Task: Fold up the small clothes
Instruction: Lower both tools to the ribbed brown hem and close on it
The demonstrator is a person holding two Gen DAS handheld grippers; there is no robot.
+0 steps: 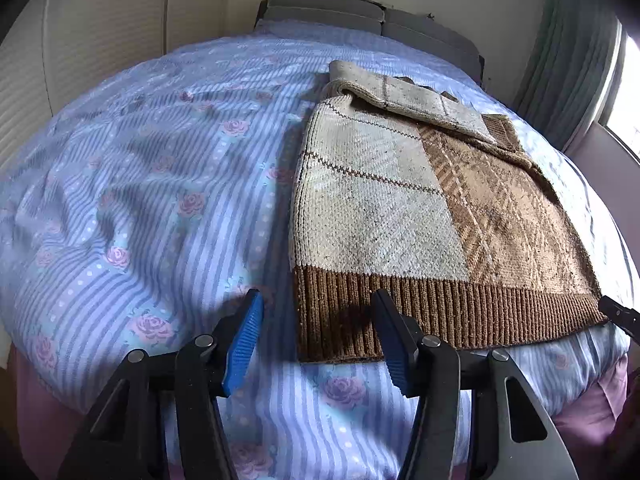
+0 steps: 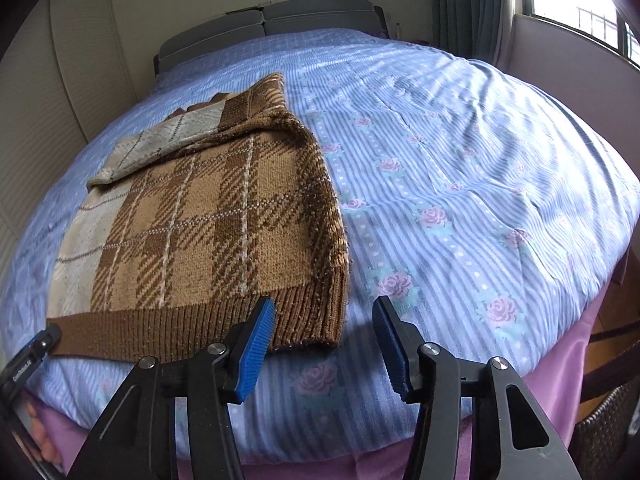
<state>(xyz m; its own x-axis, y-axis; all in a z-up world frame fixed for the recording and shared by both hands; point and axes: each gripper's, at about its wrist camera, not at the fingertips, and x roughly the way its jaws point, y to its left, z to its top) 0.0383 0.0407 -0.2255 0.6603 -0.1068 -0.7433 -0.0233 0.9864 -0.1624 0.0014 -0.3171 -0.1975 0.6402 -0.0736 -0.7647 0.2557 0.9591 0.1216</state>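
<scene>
Sweater is lying flat on the bedspread, its ribbed hem just ahead of both released claws: left gripper and right gripper gaping. Printed lettering is illegible.

Left claw: black angular arms, silver round pivot screws, blue ribbed pads. Right claw: identical build, black arms, silver screws, blue ribbed pads.
</scene>
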